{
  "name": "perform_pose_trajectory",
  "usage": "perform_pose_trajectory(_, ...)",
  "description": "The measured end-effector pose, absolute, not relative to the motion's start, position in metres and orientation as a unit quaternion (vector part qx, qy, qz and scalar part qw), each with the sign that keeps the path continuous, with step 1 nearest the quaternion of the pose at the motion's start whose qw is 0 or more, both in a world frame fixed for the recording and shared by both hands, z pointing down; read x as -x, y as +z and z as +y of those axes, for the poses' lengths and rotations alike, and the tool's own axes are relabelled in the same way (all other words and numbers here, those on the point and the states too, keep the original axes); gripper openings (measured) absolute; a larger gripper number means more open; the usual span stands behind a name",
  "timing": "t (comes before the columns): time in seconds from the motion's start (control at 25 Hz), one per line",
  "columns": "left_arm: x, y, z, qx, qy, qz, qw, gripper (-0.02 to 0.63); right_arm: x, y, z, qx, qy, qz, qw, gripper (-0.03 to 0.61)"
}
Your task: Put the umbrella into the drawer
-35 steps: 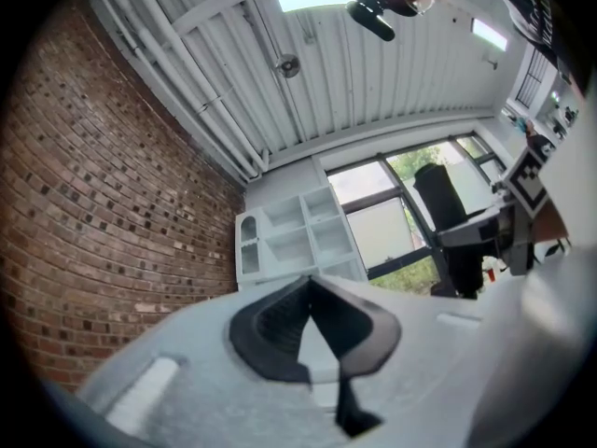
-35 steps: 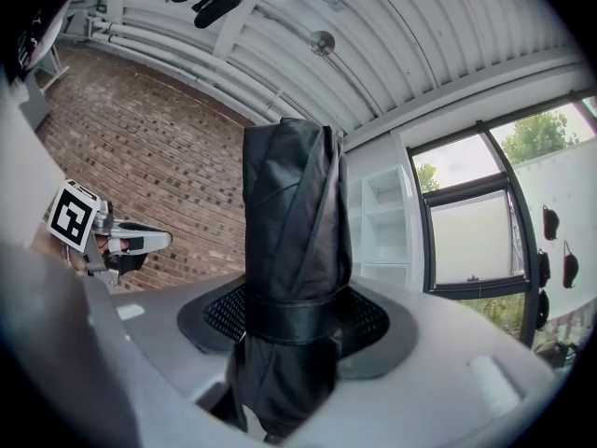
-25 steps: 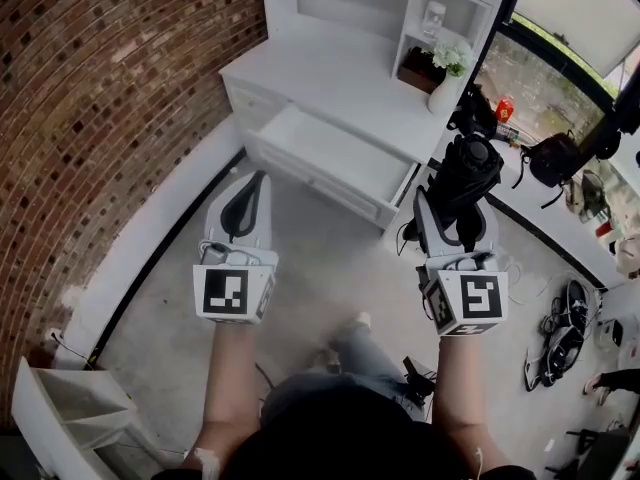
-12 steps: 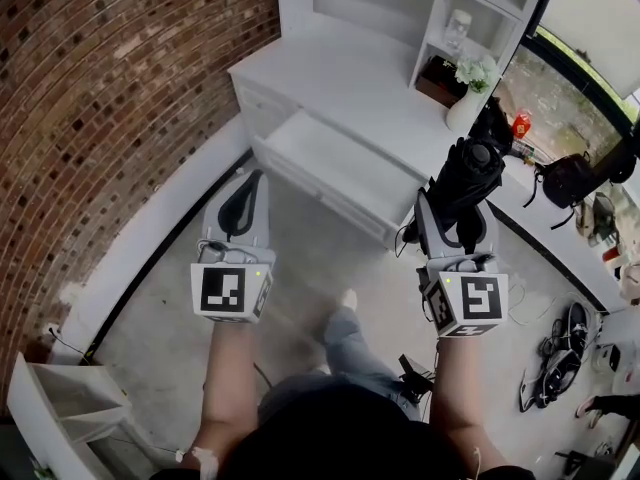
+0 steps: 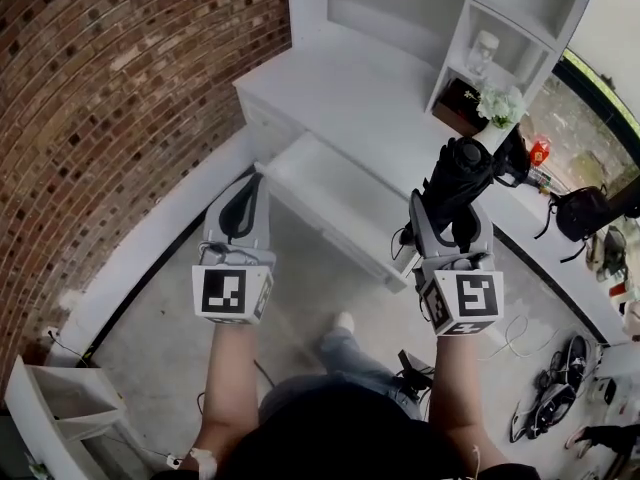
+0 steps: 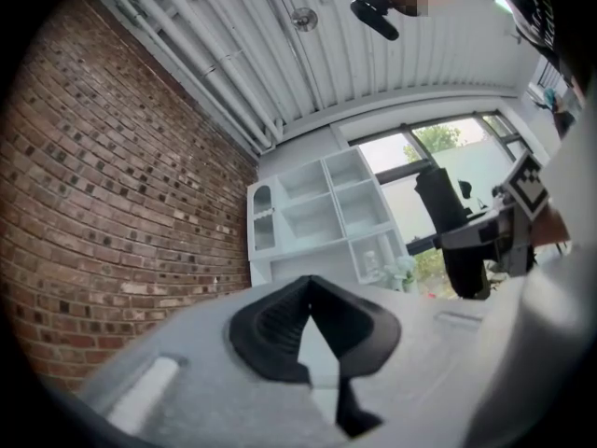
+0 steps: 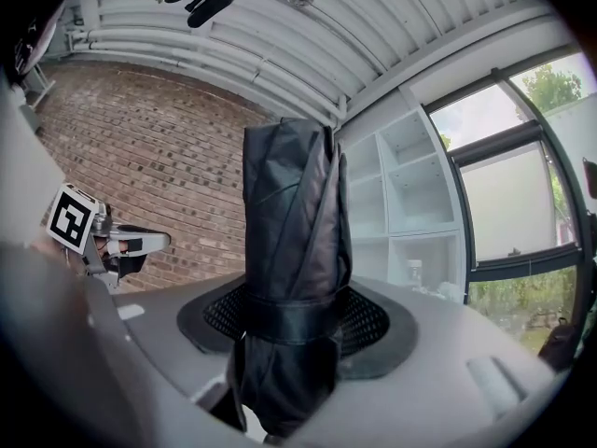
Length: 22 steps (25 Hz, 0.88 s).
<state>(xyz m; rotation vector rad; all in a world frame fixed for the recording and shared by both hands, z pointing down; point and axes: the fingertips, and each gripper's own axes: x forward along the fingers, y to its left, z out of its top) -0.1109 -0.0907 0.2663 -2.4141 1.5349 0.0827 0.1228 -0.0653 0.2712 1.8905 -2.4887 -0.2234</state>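
A folded black umbrella [image 5: 456,173] stands upright in my right gripper [image 5: 452,214], which is shut on its strapped lower part. In the right gripper view the umbrella [image 7: 291,213] fills the space between the jaws of the right gripper [image 7: 289,317]. The white drawer [image 5: 335,190] is pulled out from the desk and lies just beyond and between both grippers. My left gripper [image 5: 249,182] hangs over the floor at the drawer's left end, its tips together and holding nothing. In the left gripper view the left gripper [image 6: 309,285] shows the same, with the umbrella [image 6: 450,224] off to the right.
The white desk [image 5: 350,93] carries a shelf unit [image 5: 420,3] and a vase of flowers [image 5: 500,103]. A brick wall [image 5: 100,98] runs along the left. A small white cabinet [image 5: 60,408] stands at the lower left. Bags and cables [image 5: 565,353] lie on the floor at right.
Both grippers and the person have moved toward the desk, so the open drawer now sits closer, right past the gripper tips. The umbrella stays held in the right gripper.
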Motion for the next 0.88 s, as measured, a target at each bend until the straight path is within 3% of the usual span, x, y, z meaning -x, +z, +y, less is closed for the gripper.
perform_pose_trajectory(0.88, 0.083, 0.290, -0.244, 0.814, -0.004, 0.569, 0.114, 0.000, -0.154, 0.302, -0.244, -0.566, -0.035, -0.823, 0.025, 0.255)
